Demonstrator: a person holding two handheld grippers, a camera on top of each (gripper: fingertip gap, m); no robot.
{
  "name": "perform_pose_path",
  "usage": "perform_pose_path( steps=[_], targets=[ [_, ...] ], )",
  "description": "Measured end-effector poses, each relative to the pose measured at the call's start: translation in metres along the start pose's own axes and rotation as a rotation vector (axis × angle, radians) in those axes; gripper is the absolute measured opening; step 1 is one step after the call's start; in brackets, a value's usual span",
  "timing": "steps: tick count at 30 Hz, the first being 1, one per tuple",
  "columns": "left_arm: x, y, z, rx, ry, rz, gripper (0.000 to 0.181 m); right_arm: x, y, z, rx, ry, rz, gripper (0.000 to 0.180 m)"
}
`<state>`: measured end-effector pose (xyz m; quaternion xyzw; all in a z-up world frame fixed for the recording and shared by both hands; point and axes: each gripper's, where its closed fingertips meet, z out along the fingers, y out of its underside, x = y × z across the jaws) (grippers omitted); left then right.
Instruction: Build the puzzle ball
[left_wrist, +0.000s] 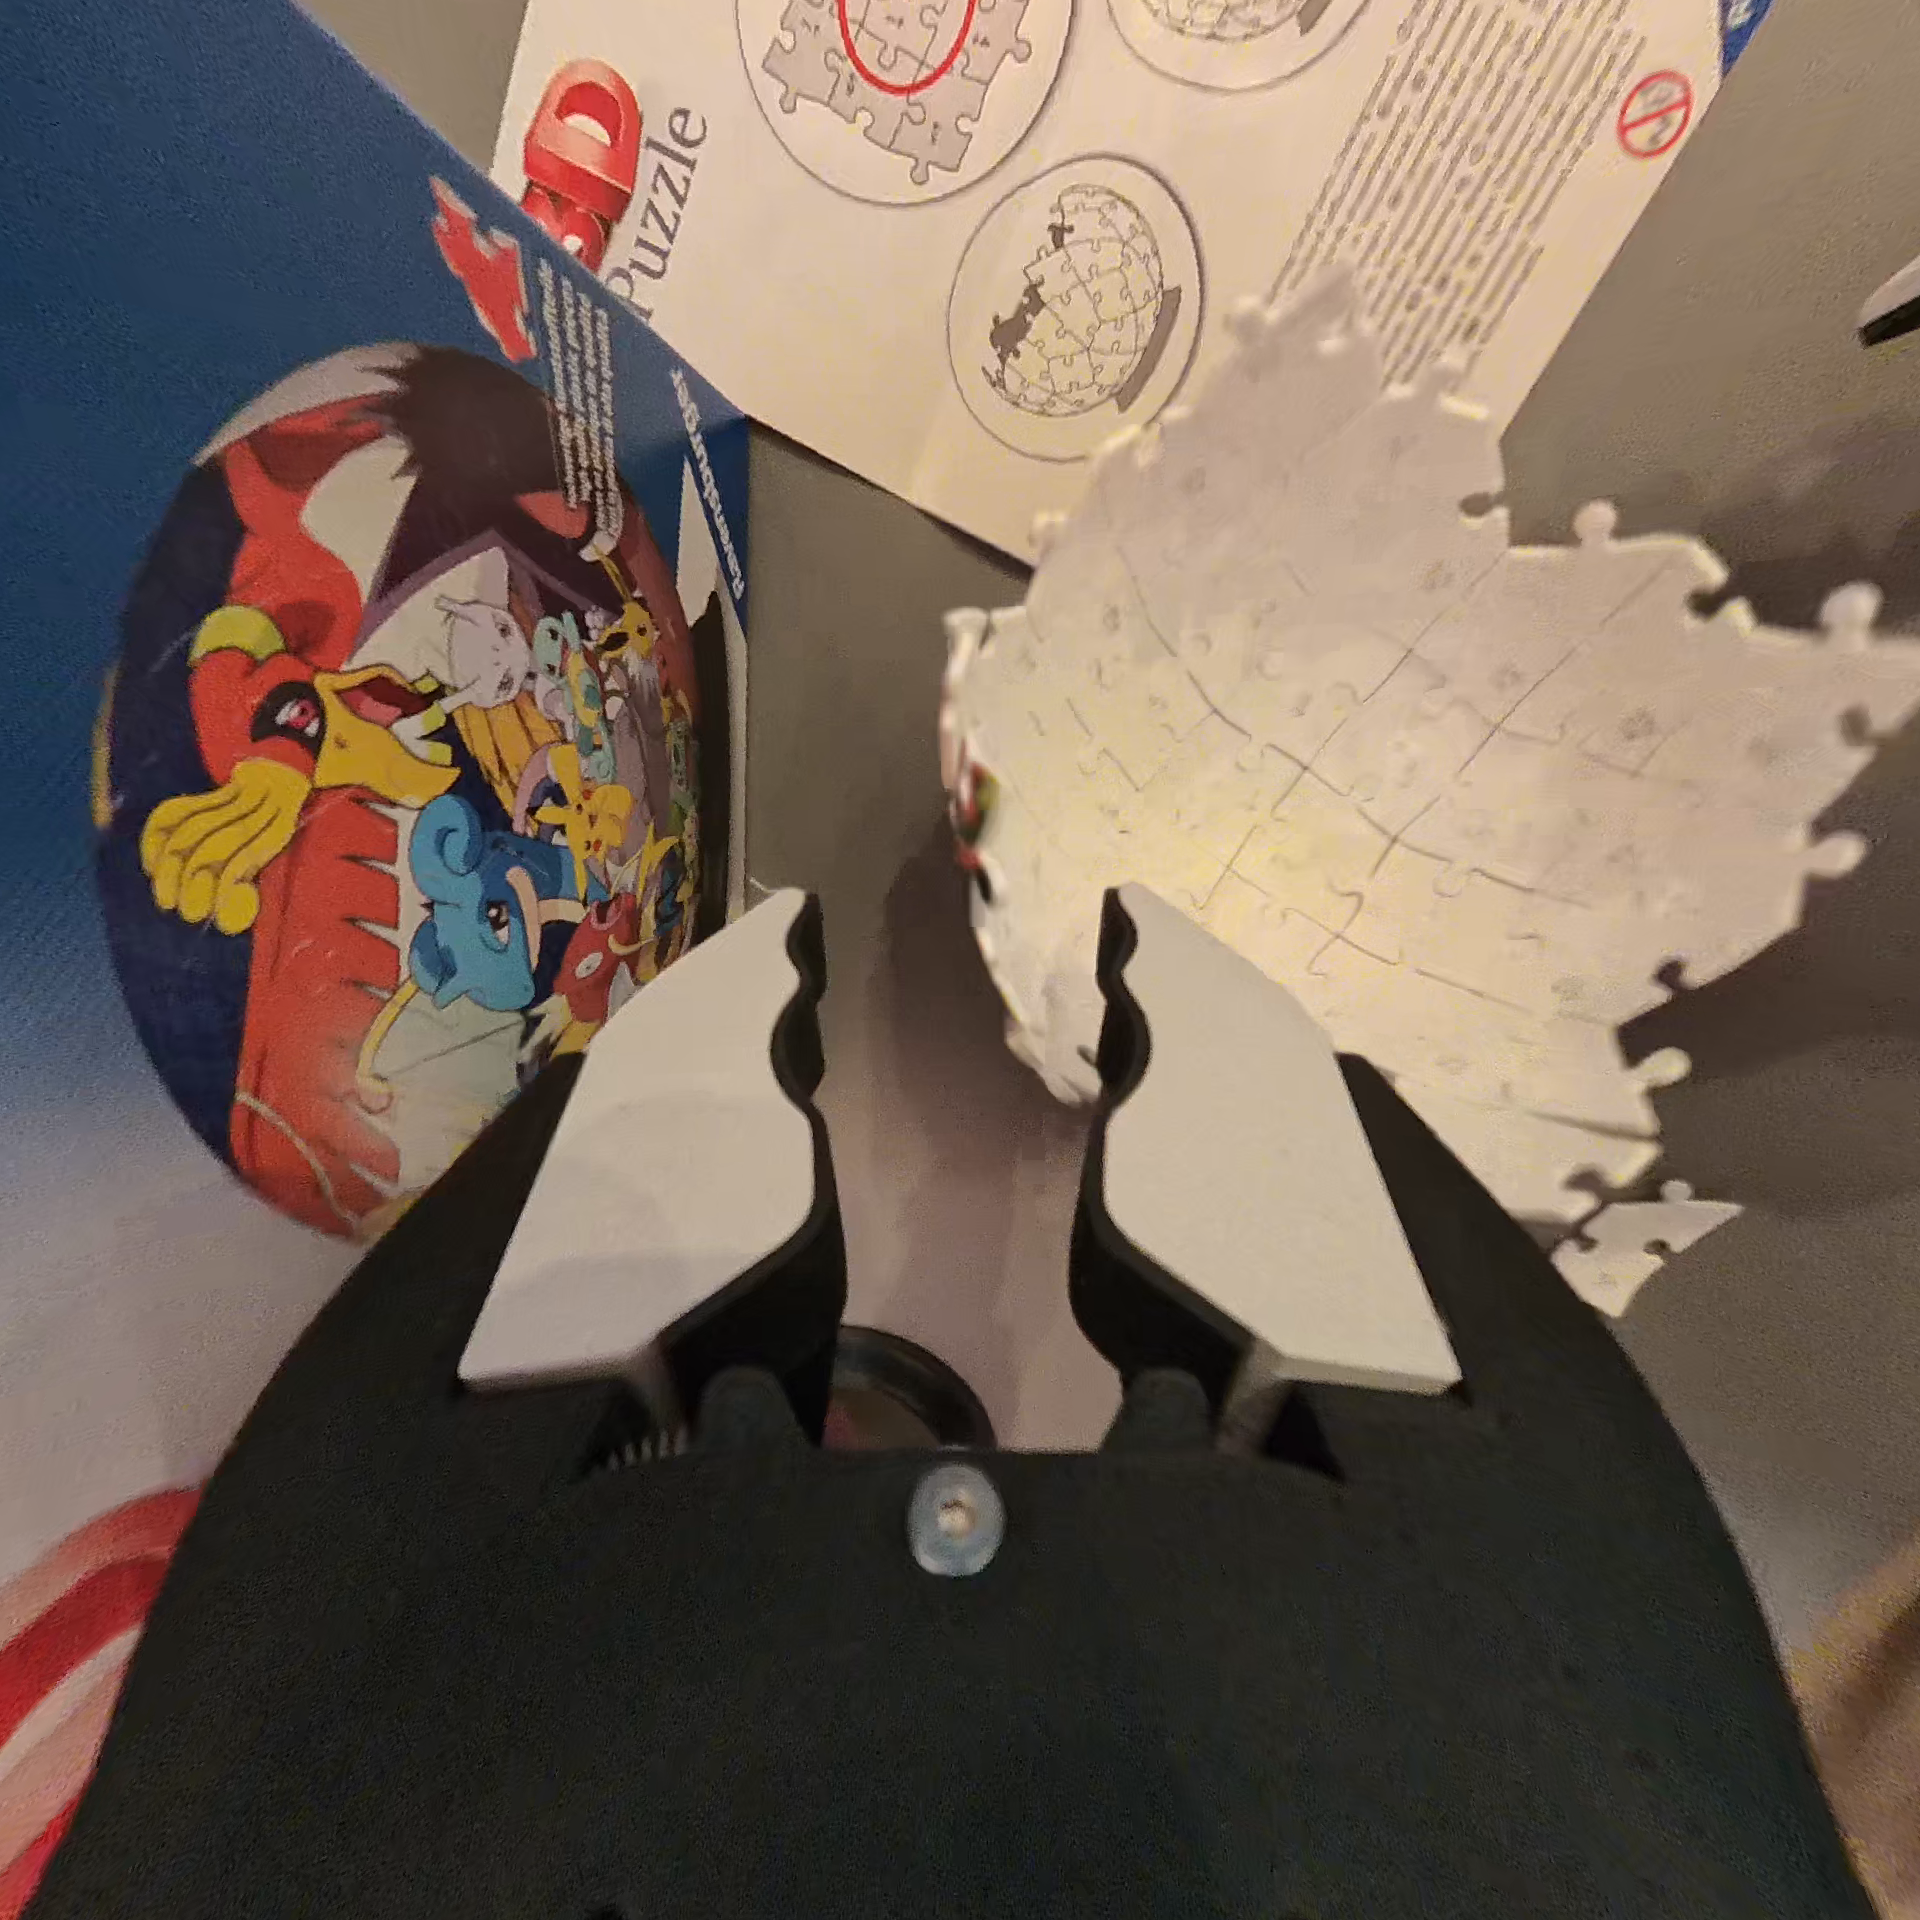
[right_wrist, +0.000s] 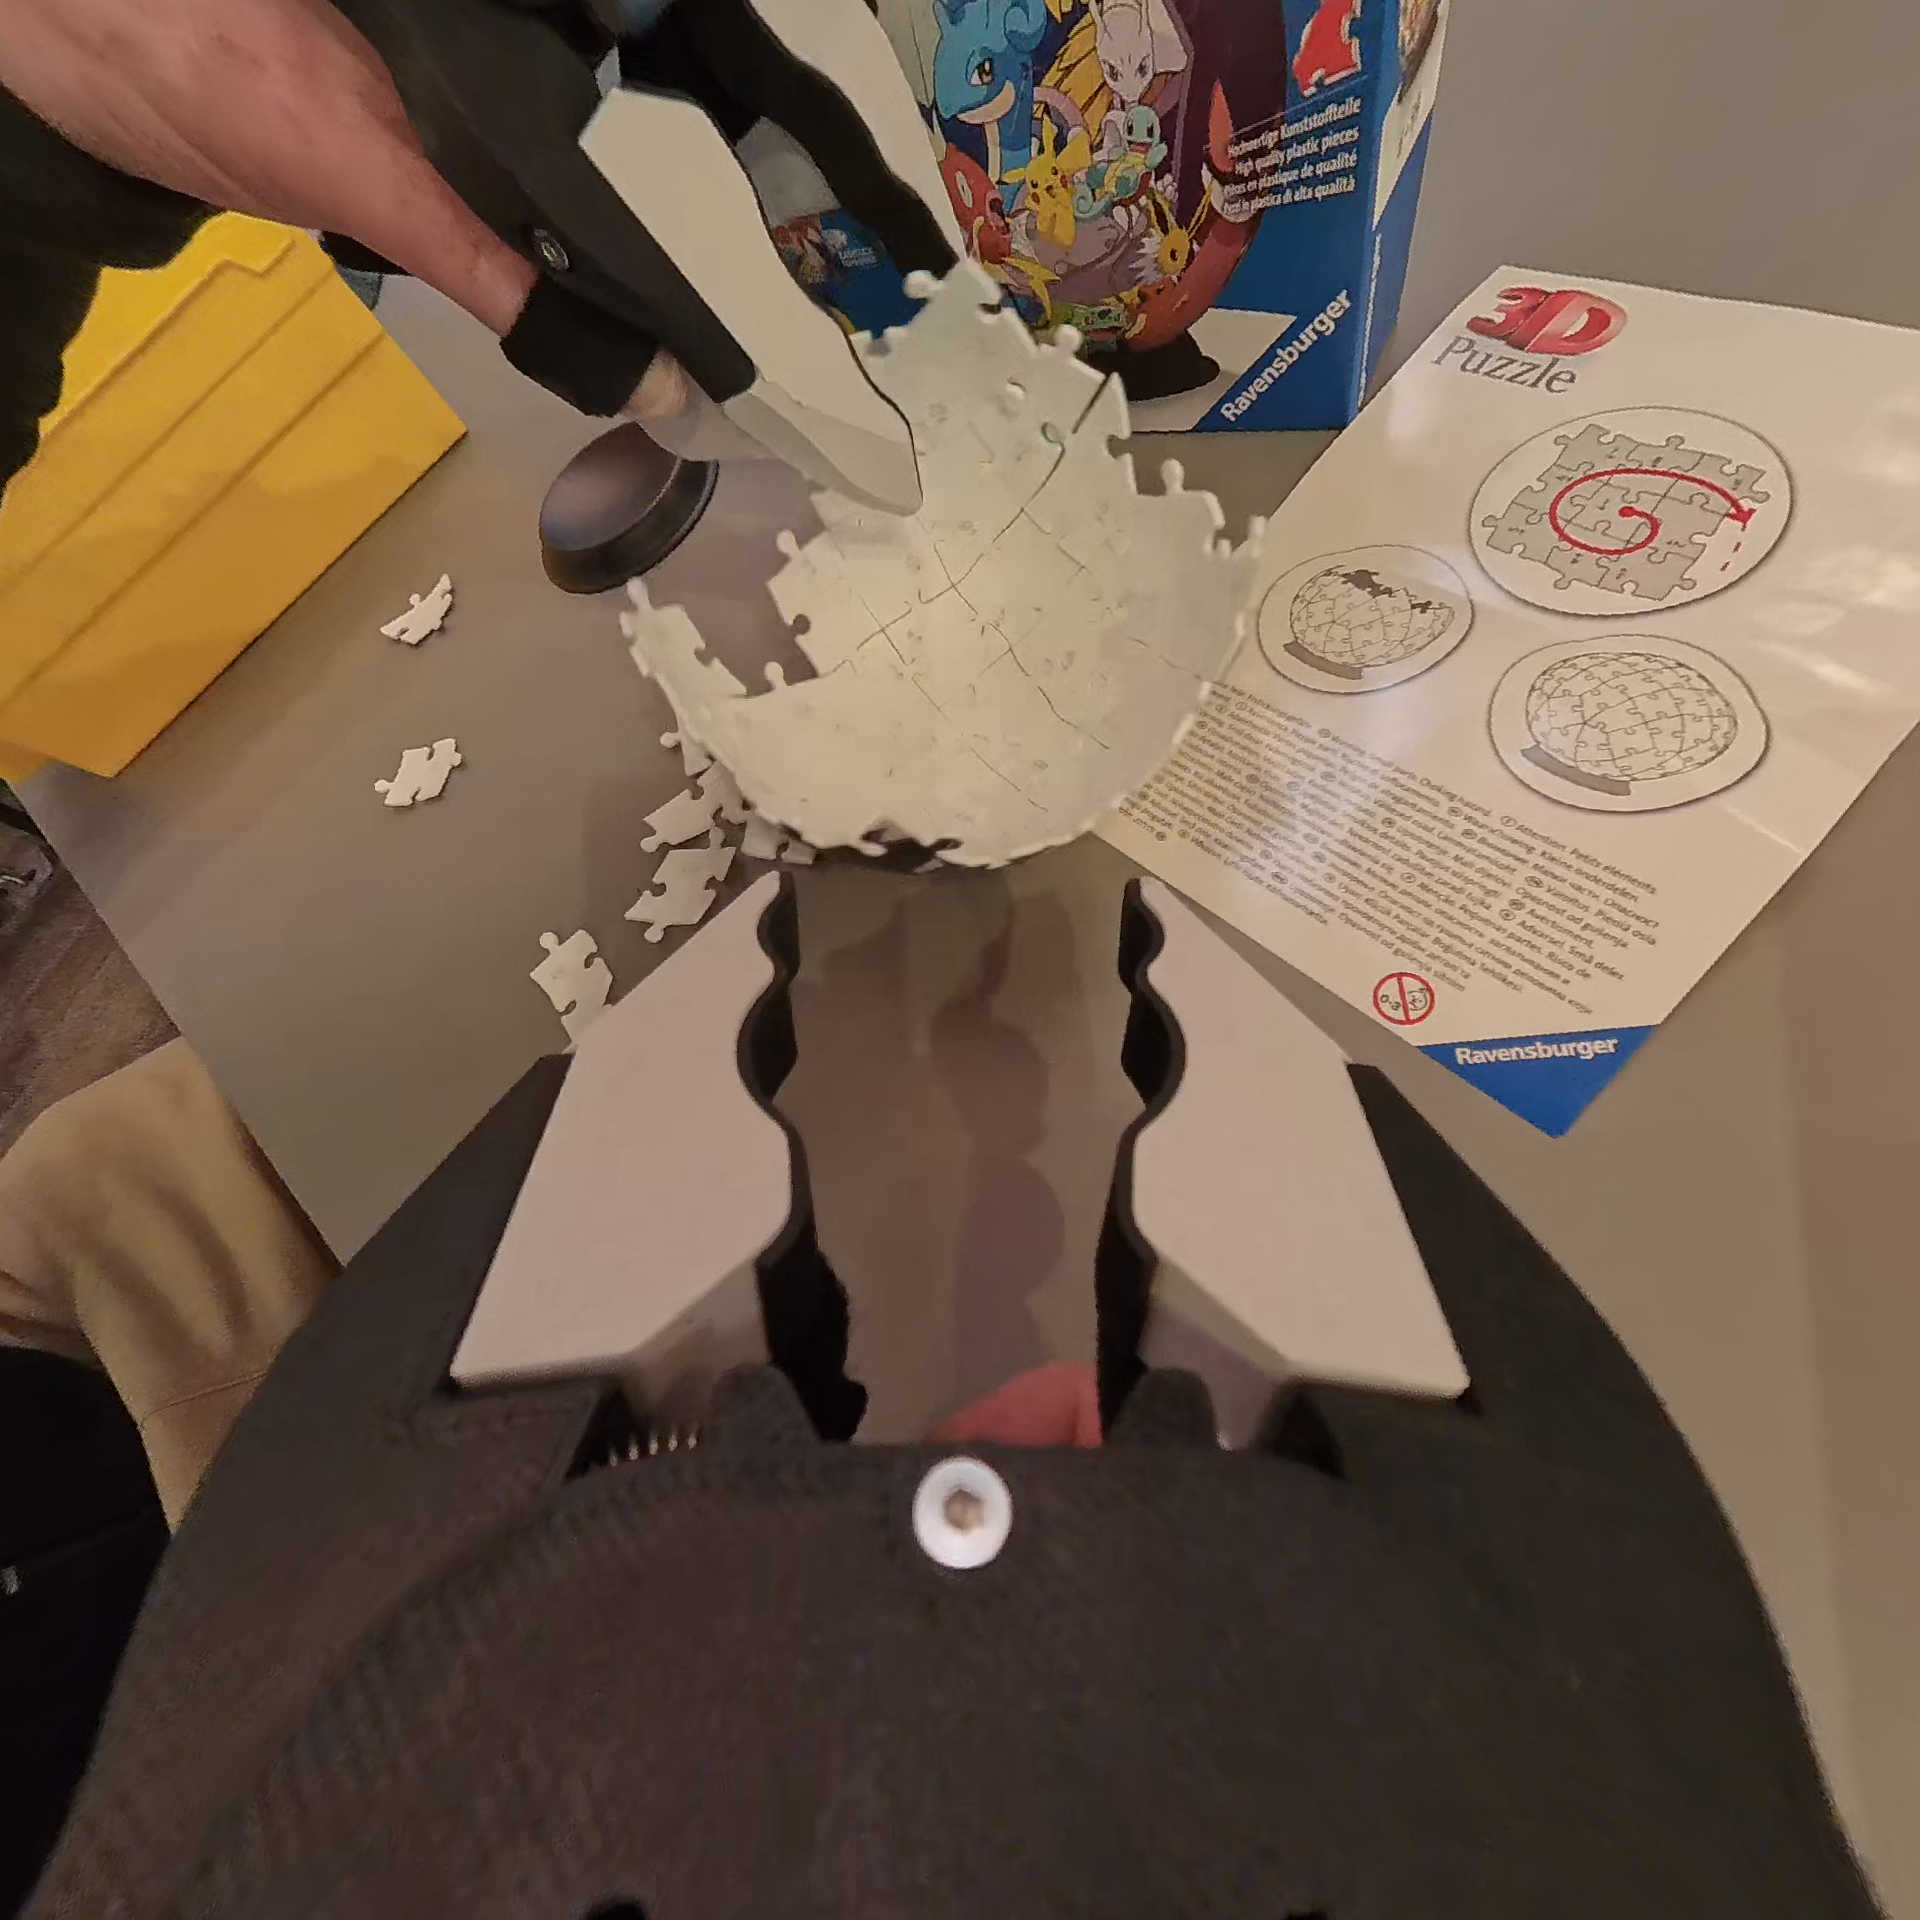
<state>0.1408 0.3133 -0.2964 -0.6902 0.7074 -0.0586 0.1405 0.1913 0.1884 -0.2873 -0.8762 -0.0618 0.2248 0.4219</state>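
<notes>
Right hand-held gripper (right_wrist: 954, 894): nearest the right wrist camera, jaws parted wide, nothing between them, held above the grey counter (right_wrist: 312, 935). Its fingertips stand just short of the partly built puzzle ball (right_wrist: 966, 686).

Puzzle ball: an open white shell with a jagged rim, inner side facing up, resting on the counter. Printed colour shows only at its lower outer edge.

Left hand-held gripper (left_wrist: 961, 914): jaws parted, with nothing between them in the left wrist view. In the right wrist view, one of its fingers reaches inside the shell at the far rim; the other lies outside the shell. Whether they press on the wall cannot be told. A person's hand (right_wrist: 260, 135) holds this gripper.

Loose puzzle pieces (right_wrist: 416, 774): white, back side up, scattered on the counter left of the shell; several lie just beside its base.

Black round stand (right_wrist: 623, 514): on the counter behind the shell, to the left.

Puzzle box (right_wrist: 1195, 208): blue, upright, behind the shell.

Instruction sheet (right_wrist: 1507, 644): flat on the counter, right of the shell.

Yellow bin (right_wrist: 187, 499): far left.
</notes>
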Motion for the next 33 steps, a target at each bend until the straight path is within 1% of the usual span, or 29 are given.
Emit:
perform_pose_path(
  steps=[1,3,4,6,8,15,20,21,22,24,27,30,33],
  targets=[
    [0.001,0.000,0.003,-0.007,0.007,0.013,0.050,0.001,0.000,0.001,0.001,-0.004,0.007,0.061],
    [0.003,-0.005,0.008,0.014,0.047,-0.002,0.044,0.002,0.002,0.001,0.000,-0.008,0.016,0.061],
    [0.005,-0.006,0.009,0.019,0.072,-0.014,0.038,0.002,0.002,0.001,-0.002,-0.008,0.016,0.061],
    [0.007,-0.008,0.011,0.034,0.094,-0.028,0.034,0.003,0.001,0.001,0.000,-0.006,0.016,0.061],
    [0.007,-0.004,0.013,0.021,0.092,-0.025,0.023,0.005,-0.001,0.000,0.009,-0.003,0.018,0.061],
    [0.006,-0.004,0.016,0.062,0.071,0.018,0.007,0.013,-0.015,0.001,0.034,0.003,-0.022,0.060],
    [0.008,-0.009,0.017,0.093,0.075,0.087,0.006,0.020,-0.043,0.000,0.028,0.008,-0.175,0.052],
    [0.009,-0.010,0.016,0.103,0.082,0.102,0.006,0.022,-0.048,0.001,0.008,0.009,-0.212,0.047],
    [0.009,-0.010,0.016,0.098,0.089,0.098,0.006,0.023,-0.052,0.004,-0.024,-0.002,-0.250,0.043],
    [0.010,-0.011,0.015,0.106,0.099,0.110,0.006,0.028,-0.064,0.016,-0.052,-0.012,-0.308,0.043],
    [0.011,-0.013,0.013,0.112,0.107,0.138,0.006,0.026,-0.076,0.037,-0.105,-0.090,-0.342,0.037],
    [0.012,-0.014,0.013,0.106,0.117,0.153,0.006,0.028,-0.073,0.056,-0.211,-0.128,-0.400,0.030],
    [0.013,-0.015,0.014,0.110,0.129,0.165,0.006,0.025,-0.065,0.067,-0.283,-0.174,-0.438,0.028]
  ],
)
